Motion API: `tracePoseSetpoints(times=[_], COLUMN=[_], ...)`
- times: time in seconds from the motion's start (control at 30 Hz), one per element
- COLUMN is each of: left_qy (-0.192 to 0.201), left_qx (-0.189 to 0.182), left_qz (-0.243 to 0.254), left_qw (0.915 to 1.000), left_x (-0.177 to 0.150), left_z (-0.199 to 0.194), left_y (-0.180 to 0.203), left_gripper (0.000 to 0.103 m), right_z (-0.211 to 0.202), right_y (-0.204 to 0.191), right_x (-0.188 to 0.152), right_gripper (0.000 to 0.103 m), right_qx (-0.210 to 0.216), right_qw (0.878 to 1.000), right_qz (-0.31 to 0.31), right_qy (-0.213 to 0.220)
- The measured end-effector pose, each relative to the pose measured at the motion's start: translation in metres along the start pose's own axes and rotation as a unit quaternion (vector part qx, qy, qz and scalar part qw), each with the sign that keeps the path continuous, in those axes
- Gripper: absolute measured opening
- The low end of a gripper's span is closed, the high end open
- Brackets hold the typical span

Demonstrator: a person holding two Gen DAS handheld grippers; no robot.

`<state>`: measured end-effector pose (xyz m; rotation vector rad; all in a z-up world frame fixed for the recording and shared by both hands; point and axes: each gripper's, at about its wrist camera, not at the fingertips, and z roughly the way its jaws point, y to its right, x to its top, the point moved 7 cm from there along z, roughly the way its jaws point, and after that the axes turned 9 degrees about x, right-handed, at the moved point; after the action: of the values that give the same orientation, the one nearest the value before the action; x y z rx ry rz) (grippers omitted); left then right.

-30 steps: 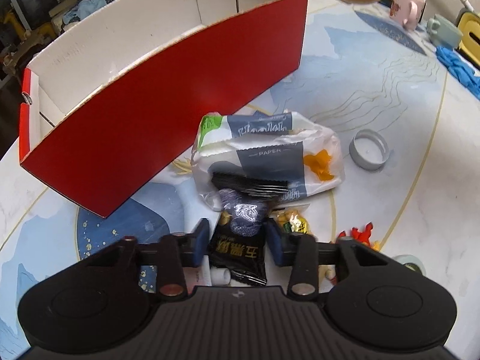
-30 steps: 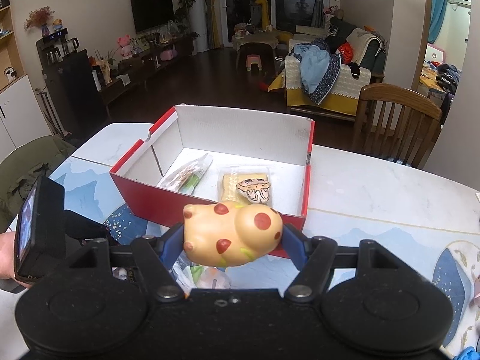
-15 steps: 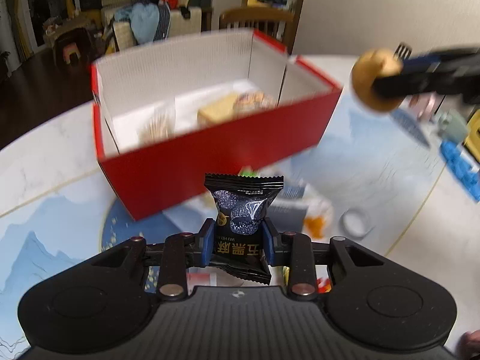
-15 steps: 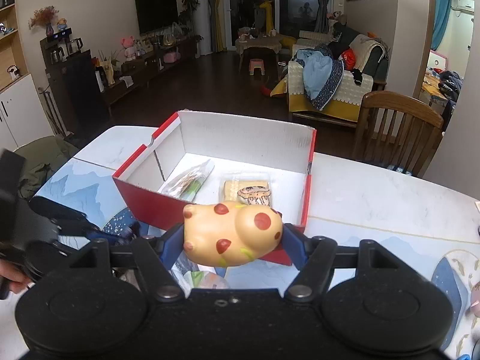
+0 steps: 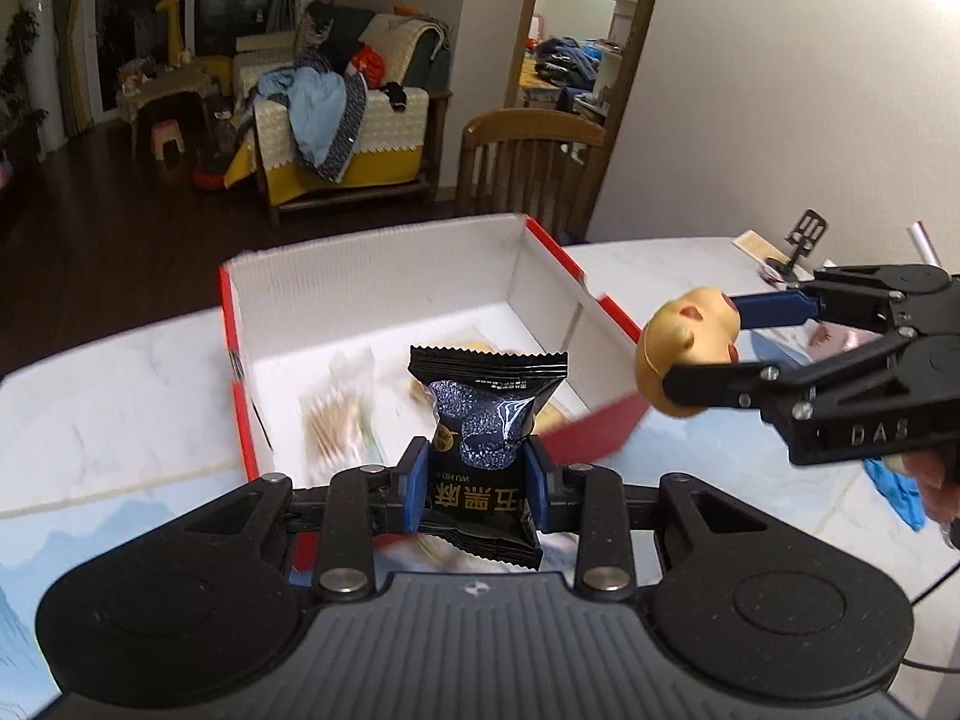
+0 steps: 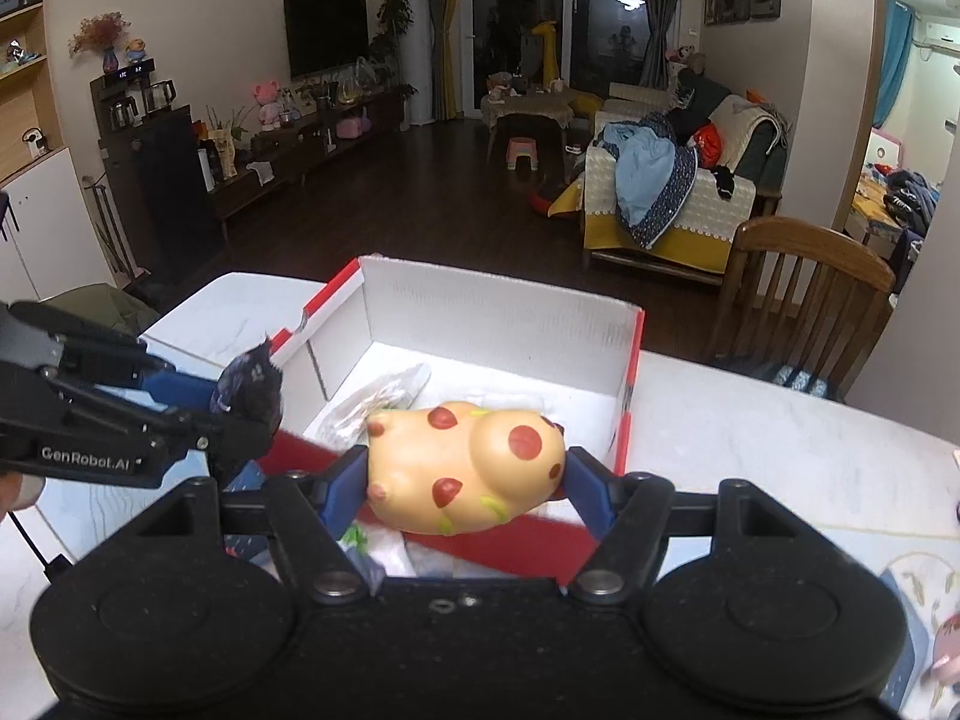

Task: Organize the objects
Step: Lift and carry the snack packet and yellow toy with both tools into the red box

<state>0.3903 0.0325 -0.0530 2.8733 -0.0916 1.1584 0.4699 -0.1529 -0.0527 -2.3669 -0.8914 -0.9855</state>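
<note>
1. Where the white marble-patterned table [image 6: 780, 438] meets the dark room behind, a wooden chair [image 6: 804, 294] stands at its far edge, and the tabletop carries blue printed patches near the lower corners.
2. On the table sits an open cardboard box [image 5: 384, 294], red outside and white inside, with its corrugated far wall upright. Two items lie on its floor: a clear wrapped packet [image 6: 384, 396] on the left, and another pale wrapped item [image 5: 480, 354] that is mostly hidden and blurred.
3. The right gripper [image 6: 468, 474] pinches a yellow squishy toy [image 6: 468, 468] between its blue pads. The toy is lumpy and glossy, pale yellow, dotted with red spots and a few small green marks. It is held clear of the table, in front of the box's near wall in the right wrist view.
4. The left gripper [image 5: 477, 480] is pressed onto a black snack packet [image 5: 486, 420], gripping it by its lower half. The packet stands upright with a crimped, serrated top edge, a dark blue speckled picture in the middle and gold characters near the bottom, upside down to the camera. It is held in the air over the near edge of the box.
5. A blue cloth-like thing [image 5: 894, 486] lies on the table beside the right gripper.
</note>
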Motion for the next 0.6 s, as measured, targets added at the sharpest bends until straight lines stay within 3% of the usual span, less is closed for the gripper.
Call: tracePoseSetpoints(times=[0.33, 0.4, 0.6], left_qy=[-0.02, -0.023, -0.056], left_qx=[0.054, 0.08, 0.104], left_qz=[-0.011, 0.007, 0.006], left_qw=[0.9983, 0.9965, 0.993], left_x=[0.041, 0.044, 0.045], left_z=[0.045, 0.058, 0.091], left_y=[-0.02, -0.022, -0.027], left_gripper=[0.031, 0.031, 0.031], right_z=[0.049, 0.062, 0.1], right_y=[0.018, 0.02, 0.02], right_x=[0.024, 0.025, 0.017], right_gripper=[0.069, 0.069, 0.069], right_qx=[-0.013, -0.024, -0.034], right_qw=[1.0, 0.999, 0.998], right_qz=[-0.008, -0.016, -0.039], right_qy=[-0.009, -0.015, -0.046])
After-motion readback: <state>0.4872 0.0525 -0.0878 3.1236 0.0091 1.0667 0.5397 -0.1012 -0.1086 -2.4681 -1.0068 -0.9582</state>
